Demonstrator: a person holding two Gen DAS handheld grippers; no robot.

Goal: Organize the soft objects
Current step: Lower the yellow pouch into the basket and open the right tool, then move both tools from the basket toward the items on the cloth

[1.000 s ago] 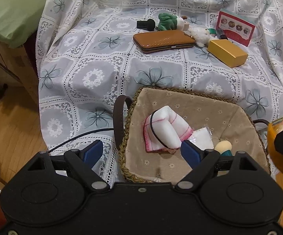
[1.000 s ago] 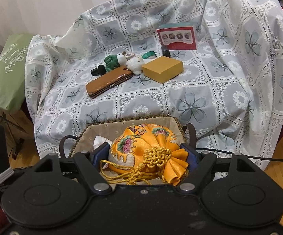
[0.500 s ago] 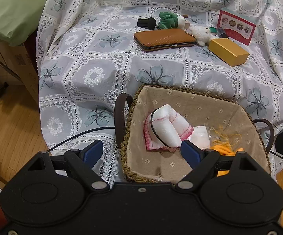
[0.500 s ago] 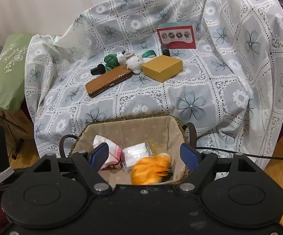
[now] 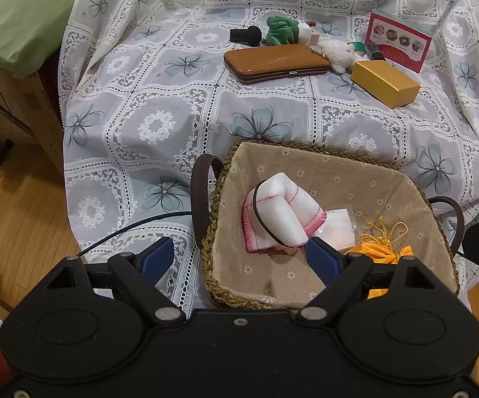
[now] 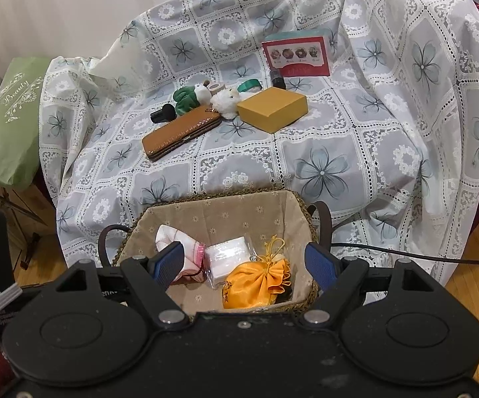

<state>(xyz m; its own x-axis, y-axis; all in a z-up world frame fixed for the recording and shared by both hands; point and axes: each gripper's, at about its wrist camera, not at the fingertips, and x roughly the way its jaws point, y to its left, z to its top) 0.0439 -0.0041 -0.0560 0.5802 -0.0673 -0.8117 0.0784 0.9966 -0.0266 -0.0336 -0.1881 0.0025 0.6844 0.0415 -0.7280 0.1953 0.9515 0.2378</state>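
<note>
Dropped from the right tool [image 6: 244,265] a second ago, the orange drawstring pouch [image 6: 254,283] now lies in the basket [image 6: 301,205] at 5 o'clock. Both tools spread, empty. Remaining white plush toy [image 6: 227,99]: light, squashy; pinch its body.

A lace floral cloth [image 6: 339,139] drapes furniture over wooden floor [image 5: 17,212], beside a green cushion [image 6: 4,132].

Brown wallet [image 5: 276,63], yellow box [image 5: 385,83]
</note>
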